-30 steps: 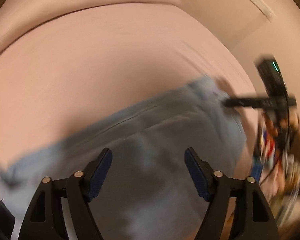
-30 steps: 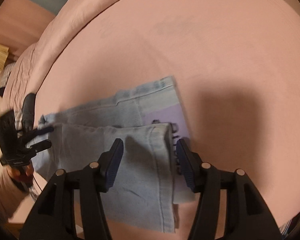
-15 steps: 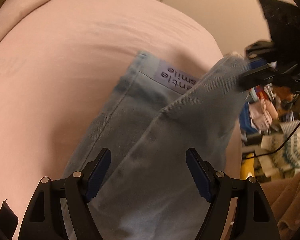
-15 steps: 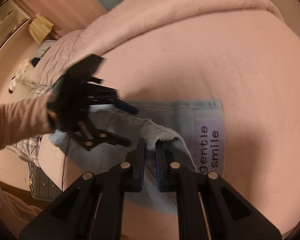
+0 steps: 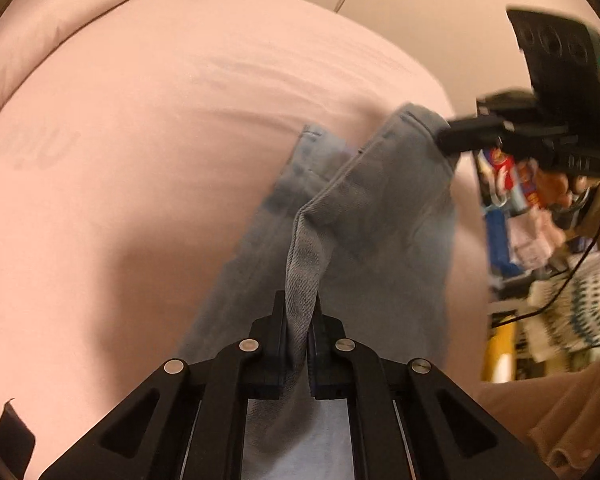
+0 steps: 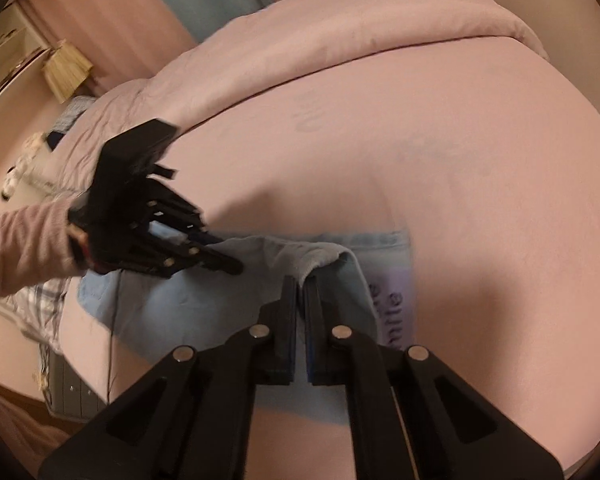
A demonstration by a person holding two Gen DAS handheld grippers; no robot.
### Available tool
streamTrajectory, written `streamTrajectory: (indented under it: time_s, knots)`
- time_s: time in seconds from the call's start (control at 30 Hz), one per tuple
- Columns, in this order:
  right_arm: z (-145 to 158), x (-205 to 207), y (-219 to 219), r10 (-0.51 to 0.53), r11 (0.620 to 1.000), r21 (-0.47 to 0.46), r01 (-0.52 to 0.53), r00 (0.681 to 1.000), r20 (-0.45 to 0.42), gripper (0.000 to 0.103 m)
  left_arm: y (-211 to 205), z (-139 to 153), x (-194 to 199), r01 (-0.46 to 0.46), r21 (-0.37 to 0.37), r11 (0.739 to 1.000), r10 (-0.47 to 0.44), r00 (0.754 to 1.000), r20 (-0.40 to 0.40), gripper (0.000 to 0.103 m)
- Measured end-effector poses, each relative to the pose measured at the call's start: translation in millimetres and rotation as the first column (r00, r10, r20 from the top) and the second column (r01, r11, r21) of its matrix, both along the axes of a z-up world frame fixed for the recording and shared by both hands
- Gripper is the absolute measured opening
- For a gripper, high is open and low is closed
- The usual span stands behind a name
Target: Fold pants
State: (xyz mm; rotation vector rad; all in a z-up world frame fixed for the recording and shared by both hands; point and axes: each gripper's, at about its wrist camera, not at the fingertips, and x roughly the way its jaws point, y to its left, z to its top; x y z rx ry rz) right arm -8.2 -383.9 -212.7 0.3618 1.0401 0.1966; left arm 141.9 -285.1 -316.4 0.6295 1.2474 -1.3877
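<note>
The bed (image 6: 440,168), covered in a pink sheet, carries the work. The pants (image 6: 204,312), light blue denim, lie near its edge, partly doubled over. Both grippers pinch the same raised top layer at opposite corners, probably so that it can be carried across as one flat panel.

The left gripper (image 5: 300,316) has just closed its jaws on a bunched fold of denim; the right gripper (image 6: 298,284) is clenched on the rolled hem. A printed label (image 6: 392,312) shows on the lower layer.

Pillows (image 6: 340,36) lie well apart. Clutter (image 5: 540,216) beside the bed does not obstruct the fold.
</note>
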Motion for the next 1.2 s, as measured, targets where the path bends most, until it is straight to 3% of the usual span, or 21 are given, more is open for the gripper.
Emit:
streamTrajectory:
  time_s: [0.17, 0.4, 0.47, 0.53, 0.57, 0.6, 0.73, 0.77, 0.8, 0.87, 0.97, 1.07, 1.1, 1.2]
  knots:
    - [-20, 19, -16, -0.034, 0.998, -0.054, 0.032, 0.998, -0.043, 0.004, -18, -21, -9, 0.023, 0.069, 0.997, -0.026, 0.999, 0.047, 0.006]
    - [-34, 32, -32, -0.091, 0.994, -0.068, 0.086, 0.994, -0.064, 0.004, -17, -22, -1, -0.04, 0.043, 0.998, 0.039, 0.999, 0.027, 0.006]
    - [-36, 36, -37, -0.131, 0.99, -0.069, 0.126, 0.988, -0.084, 0.009, -15, -21, 0, -0.047, 0.042, 0.998, 0.046, 0.999, 0.028, 0.006]
    - [-45, 35, -49, -0.176, 0.984, 0.012, 0.18, 0.97, -0.17, 0.031, -18, -22, -4, -0.041, 0.054, 0.998, 0.039, 0.999, 0.036, 0.006]
    - [-47, 31, -50, -0.186, 0.98, 0.028, 0.195, 0.963, -0.194, 0.052, -17, -18, 4, -0.041, 0.058, 0.998, 0.039, 0.999, 0.035, 0.006]
    - [-47, 27, -51, -0.196, 0.978, 0.034, 0.208, 0.958, -0.207, 0.054, -18, -18, 2, -0.04, 0.06, 0.997, 0.038, 0.999, 0.033, 0.006]
    - [-55, 18, -44, -0.165, 0.978, 0.088, 0.187, 0.963, -0.214, 0.051, -16, -20, 1, -0.044, 0.056, 0.997, 0.043, 0.999, 0.031, 0.006]
    - [-57, 20, -41, -0.148, 0.979, 0.107, 0.173, 0.967, -0.208, 0.039, -15, -20, 2, -0.049, 0.049, 0.998, 0.048, 0.999, 0.026, 0.006]
    - [-60, 25, -33, -0.121, 0.985, 0.099, 0.144, 0.971, -0.206, 0.02, -14, -20, 2, -0.053, 0.048, 0.997, 0.052, 0.998, 0.025, 0.006]
    - [-61, 32, -19, -0.067, 0.994, 0.066, 0.082, 0.977, -0.203, 0.008, -12, -18, 2, -0.059, 0.039, 0.998, 0.058, 0.998, 0.029, 0.006]
    - [-44, 36, -4, -0.018, 1.0, 0.005, 0.019, 0.991, -0.133, 0.006, -7, -8, 11, -0.07, 0.026, 0.997, 0.069, 0.997, 0.044, 0.006]
    - [-23, 37, -8, -0.044, 0.999, -0.011, 0.043, 0.997, -0.069, 0.006, -6, -4, 14, -0.087, 0.015, 0.996, 0.086, 0.995, 0.051, 0.006]
    - [-21, 40, -11, -0.046, 0.999, -0.015, 0.045, 0.997, -0.066, 0.006, -8, -8, 16, -0.088, 0.029, 0.996, 0.086, 0.995, 0.045, 0.006]
    - [-40, 45, -15, -0.052, 0.998, -0.047, 0.044, 0.985, -0.166, 0.006, -18, -20, 12, -0.077, 0.075, 0.994, 0.073, 0.996, 0.061, 0.006]
